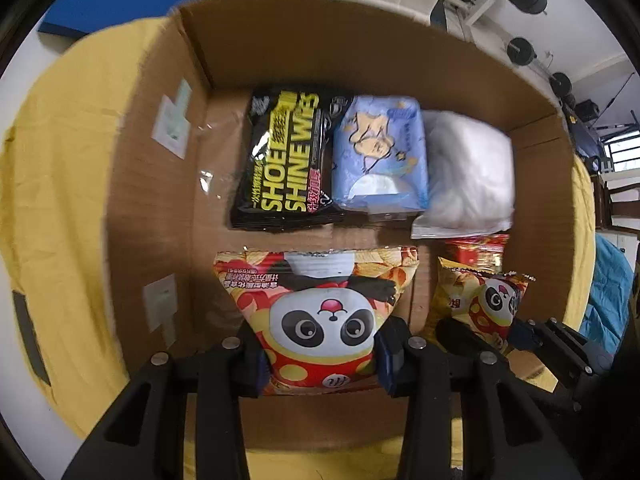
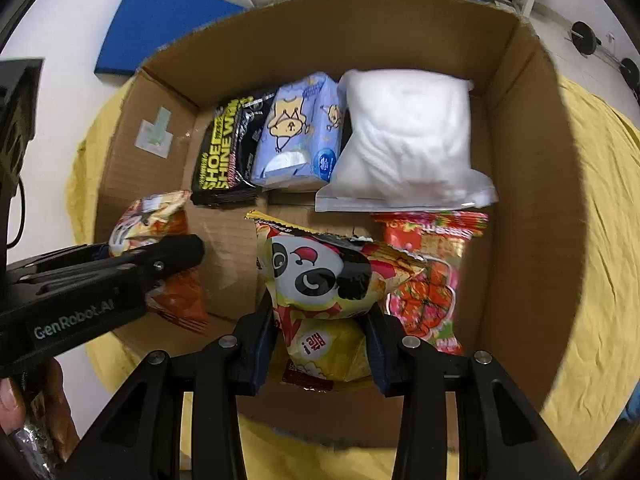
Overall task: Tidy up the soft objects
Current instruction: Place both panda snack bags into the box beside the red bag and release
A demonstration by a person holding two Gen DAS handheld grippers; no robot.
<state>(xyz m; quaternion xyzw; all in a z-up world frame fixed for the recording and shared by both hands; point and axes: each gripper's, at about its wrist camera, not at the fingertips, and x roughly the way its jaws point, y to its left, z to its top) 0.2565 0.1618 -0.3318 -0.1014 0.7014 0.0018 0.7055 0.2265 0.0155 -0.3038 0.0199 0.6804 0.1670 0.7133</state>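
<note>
An open cardboard box (image 1: 280, 52) (image 2: 528, 184) stands on a yellow cloth. My left gripper (image 1: 320, 360) is shut on a red panda snack bag (image 1: 320, 312) and holds it over the box's near left part; that bag also shows in the right wrist view (image 2: 148, 220). My right gripper (image 2: 322, 340) is shut on a yellow panda snack bag (image 2: 324, 280), seen in the left wrist view too (image 1: 480, 300). At the back lie a black shoe-wipes pack (image 1: 284, 160) (image 2: 224, 152), a blue tissue pack (image 1: 380, 152) (image 2: 300, 132) and a white bag (image 1: 468, 176) (image 2: 404, 140).
A red-orange candy bag (image 2: 432, 276) (image 1: 476, 248) lies in the box's near right part beside my right gripper. The yellow cloth (image 1: 60, 200) (image 2: 600, 240) surrounds the box. A blue mat (image 2: 160, 20) lies on the floor behind, with weights at the far right.
</note>
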